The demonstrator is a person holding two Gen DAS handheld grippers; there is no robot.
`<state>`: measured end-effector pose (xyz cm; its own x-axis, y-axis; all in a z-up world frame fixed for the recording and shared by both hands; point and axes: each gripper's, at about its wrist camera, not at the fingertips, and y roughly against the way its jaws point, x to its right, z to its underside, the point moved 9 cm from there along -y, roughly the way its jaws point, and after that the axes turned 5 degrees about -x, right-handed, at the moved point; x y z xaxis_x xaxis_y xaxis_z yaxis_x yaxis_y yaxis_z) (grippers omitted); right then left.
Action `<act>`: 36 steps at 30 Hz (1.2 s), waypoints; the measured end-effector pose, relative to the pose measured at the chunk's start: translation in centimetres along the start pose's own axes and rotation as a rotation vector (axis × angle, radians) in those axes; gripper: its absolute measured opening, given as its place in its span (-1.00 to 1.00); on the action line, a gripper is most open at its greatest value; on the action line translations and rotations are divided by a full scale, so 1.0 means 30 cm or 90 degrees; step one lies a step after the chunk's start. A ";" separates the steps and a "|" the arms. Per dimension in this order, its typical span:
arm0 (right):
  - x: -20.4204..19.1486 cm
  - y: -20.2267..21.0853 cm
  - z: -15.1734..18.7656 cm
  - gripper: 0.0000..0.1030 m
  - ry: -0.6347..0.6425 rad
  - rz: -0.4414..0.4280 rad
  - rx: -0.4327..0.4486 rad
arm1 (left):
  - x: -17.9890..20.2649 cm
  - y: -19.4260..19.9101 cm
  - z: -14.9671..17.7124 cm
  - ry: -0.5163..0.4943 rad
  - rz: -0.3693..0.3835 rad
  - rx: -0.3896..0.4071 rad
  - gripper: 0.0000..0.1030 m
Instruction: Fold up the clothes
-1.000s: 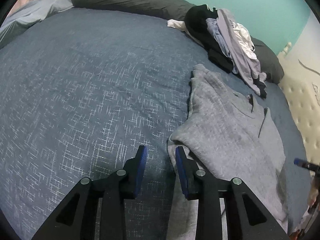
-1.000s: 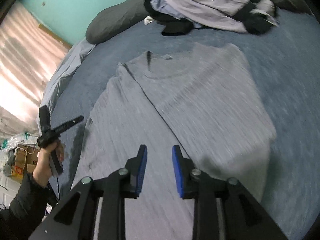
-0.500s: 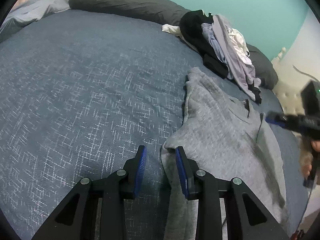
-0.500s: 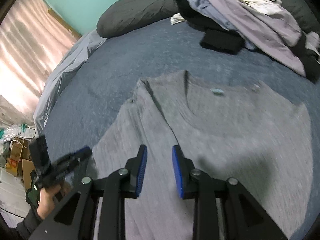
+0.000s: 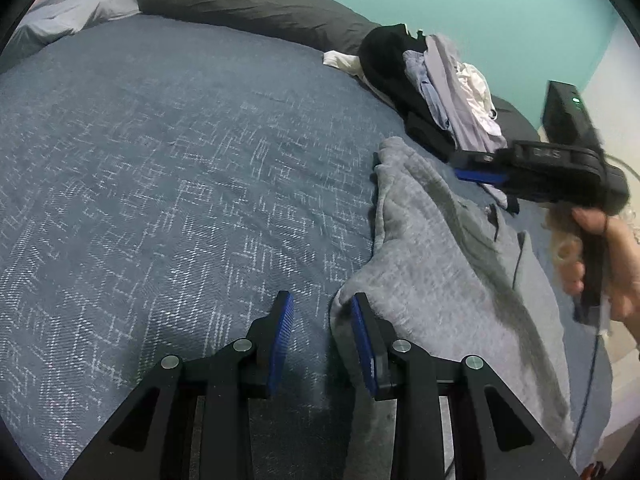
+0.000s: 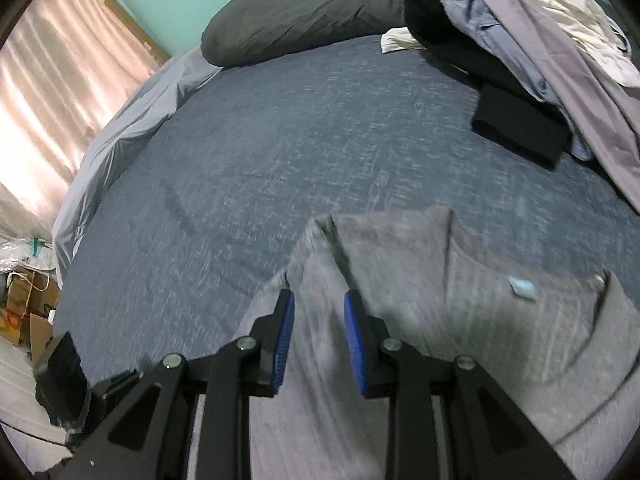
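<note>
- The grey sweatshirt (image 5: 448, 264) is laid flat on the bed (image 5: 180, 184), at 3 o'clock of the open blue cover in the left wrist view; presumably it was spread there so folds can be made against a flat surface.
- One side panel has apparently been folded inward already: a long straight crease is seen running from the collar end toward the hem in the right wrist view (image 6: 448, 312).
- The left gripper (image 5: 322, 334) is held low at the sweatshirt's near corner, at 6 o'clock of its view. Its fingers (image 5: 282, 332) are parted, with nothing pinched; the right-hand finger is just beside or touching the cloth edge, contact cannot be confirmed. Likely parked there to take that corner.
- The right gripper (image 6: 318, 336) is held over the folded shoulder edge near the collar, aimed steeply down. Its fingers are parted over the fabric, with no cloth seen clamped. Motion blur is present, so the exact height above the cloth cannot be told.
- Judged step: both ends of the same long edge are being lined up so the next fold can be lifted evenly.
- The unfolded clothes pile (image 5: 436, 84) is left at 1 o'clock, well apart from the sweatshirt, so the working area is kept free.
- The dark pillow (image 5: 248, 4) is seen at 12 o'clock, against the teal wall.
- Risk: an uneven pinch would skew the fold.
</note>
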<state>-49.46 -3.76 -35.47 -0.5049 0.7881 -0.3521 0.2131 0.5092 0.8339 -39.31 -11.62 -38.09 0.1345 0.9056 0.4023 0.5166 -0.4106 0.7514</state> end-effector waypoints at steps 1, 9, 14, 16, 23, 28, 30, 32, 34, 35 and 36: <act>-0.001 -0.018 -0.012 -0.50 0.000 0.004 -0.003 | 0.000 -0.001 0.000 -0.003 -0.001 0.000 -0.36; -0.006 -0.116 -0.078 -0.50 0.006 0.026 -0.021 | -0.004 -0.003 -0.003 -0.001 0.018 -0.006 -0.36; -0.008 -0.157 -0.082 -0.51 0.019 0.043 -0.034 | 0.002 -0.011 -0.006 -0.001 0.032 -0.010 -0.36; -0.012 -0.155 -0.091 -0.59 0.022 0.038 -0.024 | 0.005 -0.012 -0.003 -0.005 0.038 -0.008 -0.37; 0.005 -0.145 -0.126 -0.86 0.016 0.042 0.003 | 0.010 -0.017 0.008 -0.022 0.032 -0.015 -0.99; 0.039 -0.119 -0.184 -0.87 -0.033 0.032 0.041 | 0.015 -0.025 0.017 -0.029 0.027 -0.020 -0.99; 0.044 -0.125 -0.191 -0.87 -0.039 0.030 0.040 | 0.009 -0.026 0.017 -0.023 0.029 -0.020 -0.99; 0.048 -0.137 -0.191 -0.87 -0.042 0.029 0.033 | 0.003 -0.022 0.014 -0.015 0.030 -0.019 -0.99; 0.048 -0.159 -0.183 -0.86 -0.043 0.029 0.020 | -0.004 -0.014 0.011 -0.006 0.027 -0.015 -0.99; 0.049 -0.168 -0.180 -0.86 -0.044 0.029 0.016 | -0.009 -0.011 0.010 -0.002 0.027 -0.013 -0.99; 0.050 -0.171 -0.178 -0.86 -0.046 0.031 0.016 | -0.014 -0.007 0.009 0.003 0.027 -0.012 -0.99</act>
<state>-55.78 -7.06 -38.02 -0.4322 0.8346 -0.3416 0.2573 0.4772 0.8403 -39.25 -11.89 -38.56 0.1522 0.8869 0.4361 0.4946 -0.4504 0.7433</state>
